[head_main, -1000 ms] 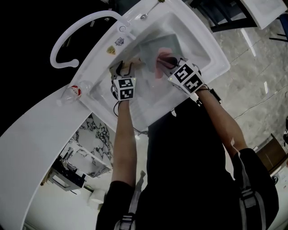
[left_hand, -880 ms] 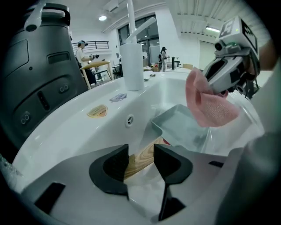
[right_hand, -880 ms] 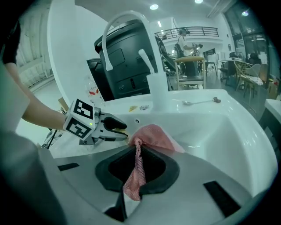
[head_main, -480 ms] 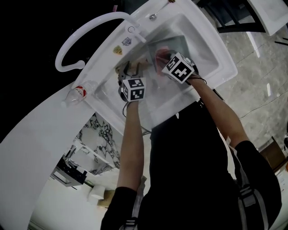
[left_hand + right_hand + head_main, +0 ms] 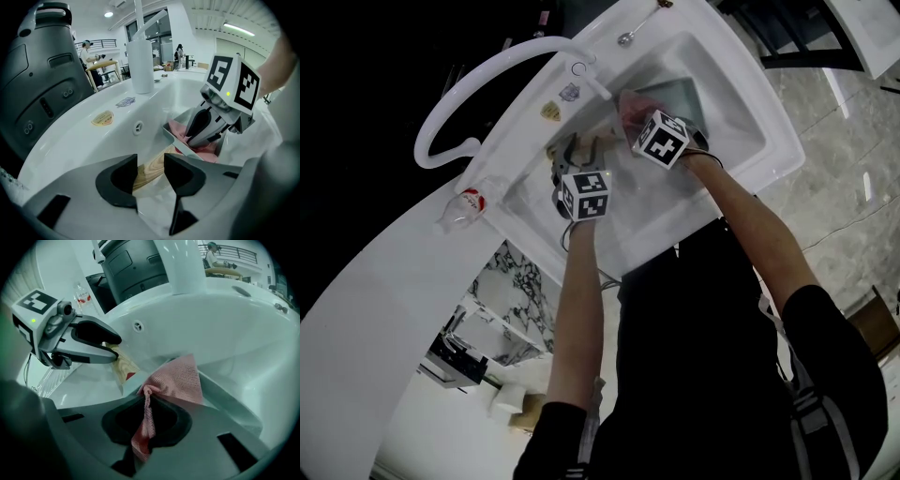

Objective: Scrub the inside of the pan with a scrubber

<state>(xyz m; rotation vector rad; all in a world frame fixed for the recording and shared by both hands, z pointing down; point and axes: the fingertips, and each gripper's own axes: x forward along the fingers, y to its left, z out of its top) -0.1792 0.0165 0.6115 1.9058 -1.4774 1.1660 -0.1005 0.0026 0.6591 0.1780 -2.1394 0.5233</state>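
Your right gripper (image 5: 146,423) pinches the pink scrubber (image 5: 176,378), jaws pressed together on the cloth, which spreads just ahead of them onto the pan (image 5: 680,94) in the sink (image 5: 750,122). Your left gripper (image 5: 150,171) clamps the pan's wooden handle (image 5: 153,163)

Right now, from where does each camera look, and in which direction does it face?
Head view: on the person's head, facing steeply down into the sink; both forearms show.
Left gripper view: on the left gripper, facing along its jaws, shut on the wooden handle; the right gripper shows beyond.
Right gripper view: on the right gripper, facing along jaws pinching the pink cloth; the left gripper shows upper left.
Shared: both gripper views show handle and cloth.
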